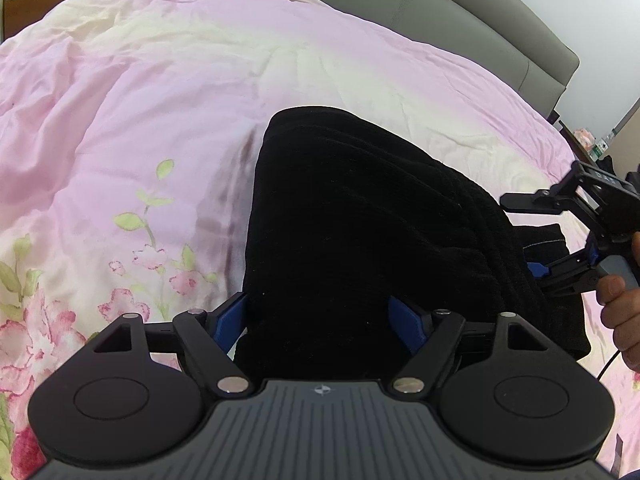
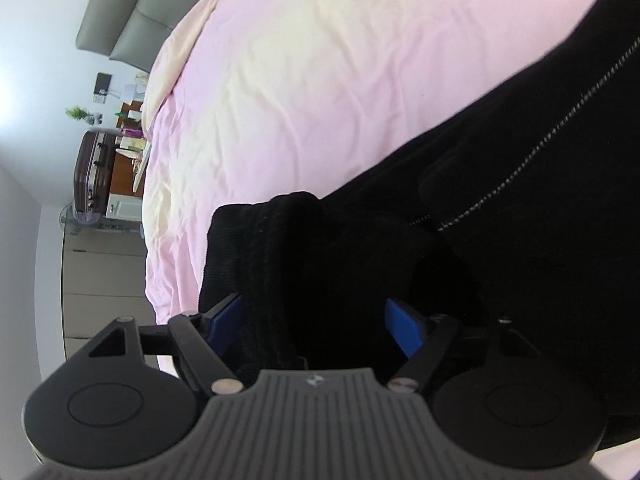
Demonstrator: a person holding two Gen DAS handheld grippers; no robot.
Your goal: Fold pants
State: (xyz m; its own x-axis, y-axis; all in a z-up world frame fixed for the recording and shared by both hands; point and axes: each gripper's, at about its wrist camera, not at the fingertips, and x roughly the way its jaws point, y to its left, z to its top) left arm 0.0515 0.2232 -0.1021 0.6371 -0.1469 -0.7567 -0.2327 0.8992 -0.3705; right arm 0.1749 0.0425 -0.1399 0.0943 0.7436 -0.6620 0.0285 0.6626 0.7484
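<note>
Between the blue pads of the left hand-held gripper [image 1: 320, 322], at the bottom of the left wrist view, lies the near end of the black pants [image 1: 360, 232]; the jaws stand wide and the pads flank the cloth on either side without visibly pinching it. From there the pants run up the middle of the frame as a folded, ribbed bundle on the bed [image 1: 140, 100], whose pink cover carries a flower print at lower left. At the right edge the right hand-held gripper [image 1: 532, 236] reaches in over the pants' far side, gripped by a hand [image 1: 620, 312]. In the right wrist view its jaws also stand wide, with a thick fold of the pants between them; whether the pads touch the cloth cannot be told. A grey headboard [image 1: 460, 12] runs along the top.
</note>
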